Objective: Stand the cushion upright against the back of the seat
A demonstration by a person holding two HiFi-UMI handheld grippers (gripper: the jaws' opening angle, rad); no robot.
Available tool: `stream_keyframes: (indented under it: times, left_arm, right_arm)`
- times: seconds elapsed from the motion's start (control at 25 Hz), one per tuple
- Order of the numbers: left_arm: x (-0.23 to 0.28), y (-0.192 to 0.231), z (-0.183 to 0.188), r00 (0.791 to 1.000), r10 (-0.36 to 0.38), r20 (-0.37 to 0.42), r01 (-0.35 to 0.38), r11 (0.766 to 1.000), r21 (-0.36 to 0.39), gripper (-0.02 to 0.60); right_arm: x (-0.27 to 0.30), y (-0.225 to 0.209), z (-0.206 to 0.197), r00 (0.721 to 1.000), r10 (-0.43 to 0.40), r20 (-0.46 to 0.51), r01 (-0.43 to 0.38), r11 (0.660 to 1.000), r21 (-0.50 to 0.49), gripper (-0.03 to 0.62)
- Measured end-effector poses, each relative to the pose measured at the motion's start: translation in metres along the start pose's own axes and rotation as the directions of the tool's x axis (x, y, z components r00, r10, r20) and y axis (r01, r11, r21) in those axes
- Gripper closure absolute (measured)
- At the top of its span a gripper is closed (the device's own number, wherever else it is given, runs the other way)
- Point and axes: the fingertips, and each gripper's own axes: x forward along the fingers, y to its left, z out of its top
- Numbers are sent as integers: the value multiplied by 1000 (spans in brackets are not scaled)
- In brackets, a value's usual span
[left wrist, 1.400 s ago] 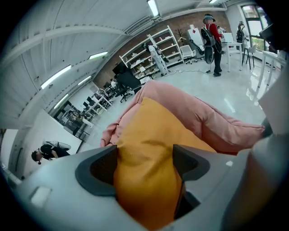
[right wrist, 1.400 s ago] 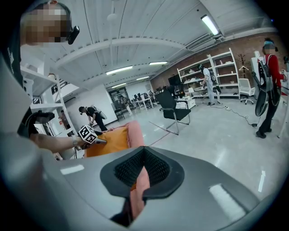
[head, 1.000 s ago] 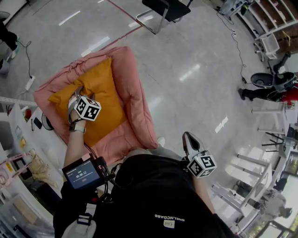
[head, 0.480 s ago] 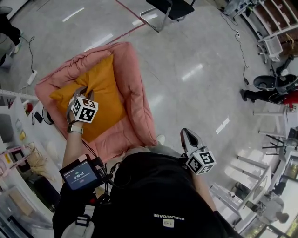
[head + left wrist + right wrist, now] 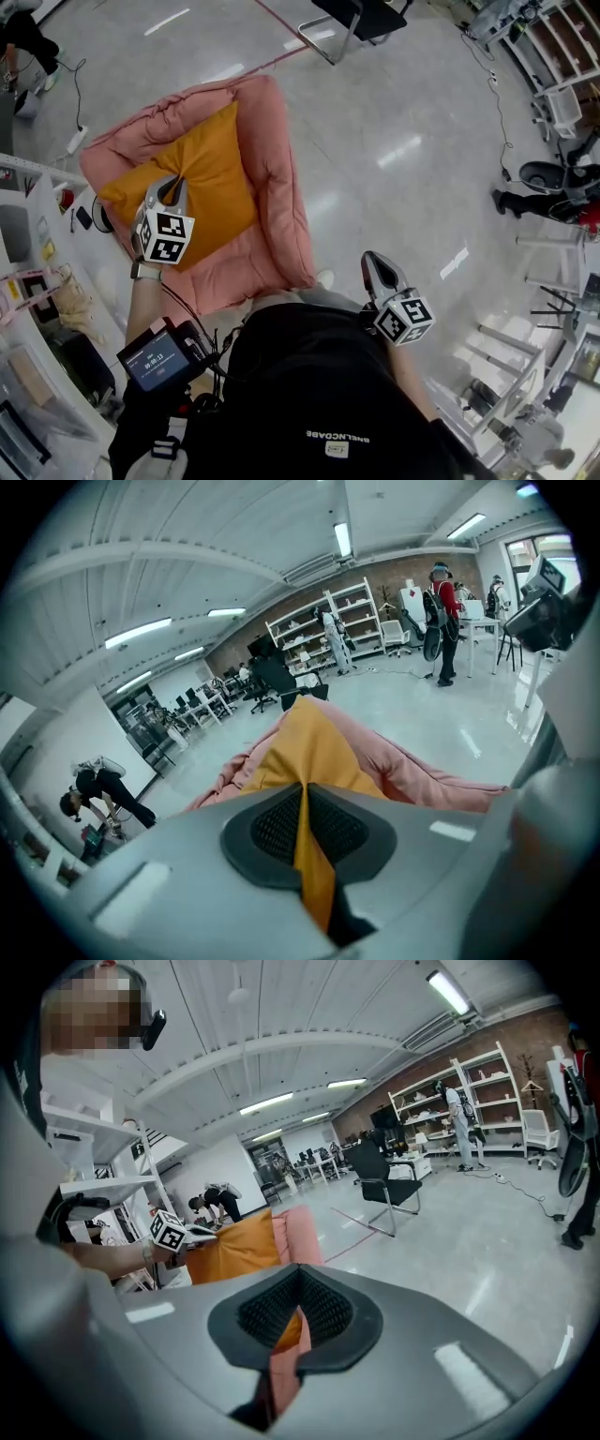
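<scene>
Only a thin fold of the cushion is clamped by the fingers of the left gripper and may be lost when lifted; the right gripper is closed, empty.

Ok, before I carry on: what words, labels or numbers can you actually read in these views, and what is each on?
Nothing reads cleanly enough to quote.
Forearm screen: white timer-like digits, too small to read.
Black top: one line of white print, upside down in the head view, too blurred.
Marker cubes on the left gripper and right gripper: black-and-white patterns, no letters.
Both gripper views: no legible text.
</scene>
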Motion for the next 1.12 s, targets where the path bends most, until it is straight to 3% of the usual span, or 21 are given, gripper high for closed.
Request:
stream_keyframes:
  times: [0.16, 0.36, 0.56, 0.72, 1.12]
  left_arm:
    - [-19, 2, 10, 995, -15, 103, 11, 999, 42, 546]
    - [-30, 6, 16, 985, -24, 171, 8, 996, 92, 546]
    - [-42, 7, 31, 960, -51, 274, 20, 993, 113, 549]
    - [-54, 1, 52, 929, -93, 358, 38, 987, 156, 551]
    - [-20, 9, 37, 922, -154, 355, 123, 987, 107, 549]
  right_arm:
    - [6, 1, -3, 1000, 23, -9, -23, 1000, -2, 591]
    - [10, 3, -5, 999, 31, -13, -31, 1000, -2, 591]
    - [4, 0, -5, 1000, 14, -6, -14, 1000, 5, 591]
    - [-3, -2, -4, 1000, 0, -2, 0, 1000, 9, 591]
    - [-8, 2, -1, 998, -53, 12, 53, 999, 12, 591]
